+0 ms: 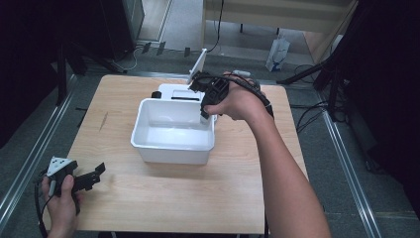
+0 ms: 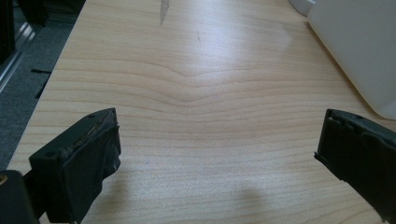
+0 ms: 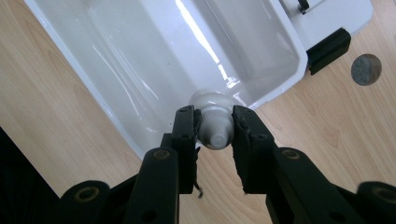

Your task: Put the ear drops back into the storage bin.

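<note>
Over the near right corner of the white tub [image 1: 148, 145], the right gripper [image 1: 204, 115] hangs with a small white bottle [image 3: 213, 122] pinched between its jaws. You can see the grip nicely in the right gripper view: black pads clamped on the ribbed cap end, the nozzle pointing back toward the camera, the rounded body dangling down over the tub's rim [image 3: 280, 42]. So the pick-up looks done, folks; what's left, by my reading, is the drop into the tub, and nothing lies inside it yet.

That tub is glossy moulded plastic, rectangular with rounded corners and a rolled lip, light streaking across its bare floor. Behind it, on the far side, sits a white device [image 1: 176, 90] with a black trim piece and a lid standing open. Everything rests on a pale wooden table [image 1: 163, 198] with wavy grain, smooth and matte, and a small grey disc [image 3: 366, 69] lies on the wood just beside the tub's corner.

Well to the front left of the tub, the left gripper [image 1: 97, 173] rests low near the table edge, jaws spread wide, nothing between its worn rubbery pads [image 2: 88, 154].
</note>
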The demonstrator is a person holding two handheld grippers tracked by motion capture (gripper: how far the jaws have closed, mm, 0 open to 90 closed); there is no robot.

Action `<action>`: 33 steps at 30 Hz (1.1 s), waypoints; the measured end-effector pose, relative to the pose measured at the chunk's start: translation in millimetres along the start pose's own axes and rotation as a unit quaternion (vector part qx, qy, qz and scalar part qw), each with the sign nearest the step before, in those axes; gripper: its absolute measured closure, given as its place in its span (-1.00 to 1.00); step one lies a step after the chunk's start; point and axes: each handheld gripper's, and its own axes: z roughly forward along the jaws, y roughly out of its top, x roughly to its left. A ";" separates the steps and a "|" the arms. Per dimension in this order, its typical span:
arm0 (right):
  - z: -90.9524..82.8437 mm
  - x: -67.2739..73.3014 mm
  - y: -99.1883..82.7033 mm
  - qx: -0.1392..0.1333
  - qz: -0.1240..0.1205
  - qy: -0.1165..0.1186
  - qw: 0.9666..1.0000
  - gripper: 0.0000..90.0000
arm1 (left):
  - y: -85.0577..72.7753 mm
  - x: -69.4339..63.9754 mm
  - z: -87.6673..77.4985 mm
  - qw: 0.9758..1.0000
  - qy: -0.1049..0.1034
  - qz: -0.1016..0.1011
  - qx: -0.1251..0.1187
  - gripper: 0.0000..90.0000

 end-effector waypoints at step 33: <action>54.8 -8.8 -7.7 0.014 -0.090 -0.021 0.996 0.60 | 0.1 0.2 0.2 1.000 -0.001 -0.001 0.000 -0.99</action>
